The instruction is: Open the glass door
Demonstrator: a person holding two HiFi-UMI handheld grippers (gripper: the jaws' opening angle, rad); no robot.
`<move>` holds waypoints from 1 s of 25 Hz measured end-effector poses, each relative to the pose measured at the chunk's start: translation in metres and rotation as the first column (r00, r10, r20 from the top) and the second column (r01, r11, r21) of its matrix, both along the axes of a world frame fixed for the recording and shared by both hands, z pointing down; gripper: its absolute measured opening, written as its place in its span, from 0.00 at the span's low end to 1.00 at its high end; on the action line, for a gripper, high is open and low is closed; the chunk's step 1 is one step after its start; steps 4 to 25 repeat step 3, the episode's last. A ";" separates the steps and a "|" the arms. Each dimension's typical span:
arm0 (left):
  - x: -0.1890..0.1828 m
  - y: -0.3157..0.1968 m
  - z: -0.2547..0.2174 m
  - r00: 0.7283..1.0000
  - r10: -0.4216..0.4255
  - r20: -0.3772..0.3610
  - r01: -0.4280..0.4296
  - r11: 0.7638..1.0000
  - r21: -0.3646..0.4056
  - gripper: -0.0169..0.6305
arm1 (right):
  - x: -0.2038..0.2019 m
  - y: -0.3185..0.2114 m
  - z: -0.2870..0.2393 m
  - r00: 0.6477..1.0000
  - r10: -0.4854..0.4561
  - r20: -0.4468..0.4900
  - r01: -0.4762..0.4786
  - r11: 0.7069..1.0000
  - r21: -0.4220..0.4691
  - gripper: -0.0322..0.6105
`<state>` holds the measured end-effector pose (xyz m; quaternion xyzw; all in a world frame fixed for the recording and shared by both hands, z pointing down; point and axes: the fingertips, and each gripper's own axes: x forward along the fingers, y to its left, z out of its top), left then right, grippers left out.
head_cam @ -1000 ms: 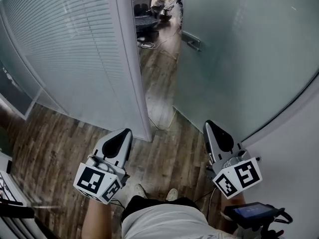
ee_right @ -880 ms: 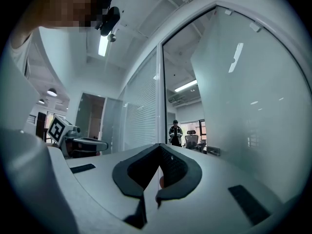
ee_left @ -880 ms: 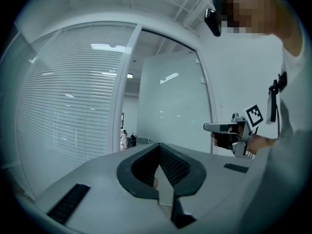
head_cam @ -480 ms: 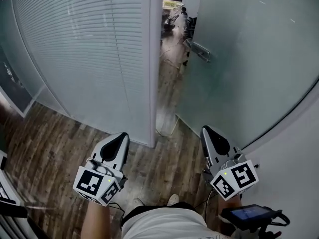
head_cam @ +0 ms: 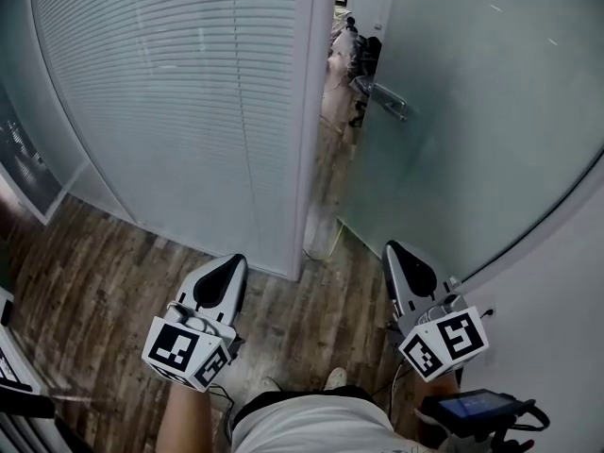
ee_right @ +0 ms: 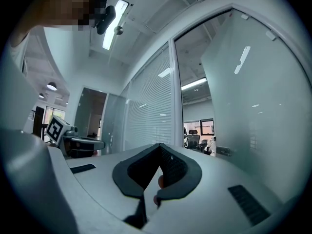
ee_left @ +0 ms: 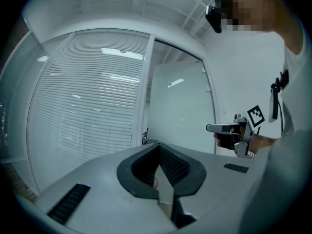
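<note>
**Glass door** [head_cam: 472,111]: a frosted full-height panel on the right of the head view. It stands ajar, and a narrow gap separates its near edge from the white door post [head_cam: 316,111]. An office chair [ee_right: 193,139] shows through the gap in the right gripper view.

**Handling (judgement):** a tall glass leaf like this is likely heavy and stiff. It should swing slowly on its hinges and carry on once moving. The glass face is smooth and gives poor purchase, and its free edge is the fragile part.

**Where to hold:** the metal lever handle [head_cam: 382,99], mounted near the free edge. It is rigid and has the most leverage. A closed tool tip hooked behind it, or pushed against the leaf beside it, should work (avoid striking the edge).

**Surroundings:** a partition with horizontal blinds [head_cam: 170,92] lies left of the post. The wood floor [head_cam: 94,272] is underneath.

**Tools:** the left tool [head_cam: 231,262] and right tool [head_cam: 392,250] are held level at waist height, well short of the door. The right one is nearer the handle side. Each tool has its jaws fully together and holds nothing.
</note>
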<state>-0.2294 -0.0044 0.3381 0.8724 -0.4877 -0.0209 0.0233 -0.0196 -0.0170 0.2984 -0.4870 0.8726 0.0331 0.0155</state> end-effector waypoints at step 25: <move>-0.003 0.000 -0.003 1.000 -0.002 -0.006 0.002 1.000 0.002 0.02 | -0.003 0.001 -0.001 1.000 -0.002 -0.006 0.002 1.000 -0.003 0.05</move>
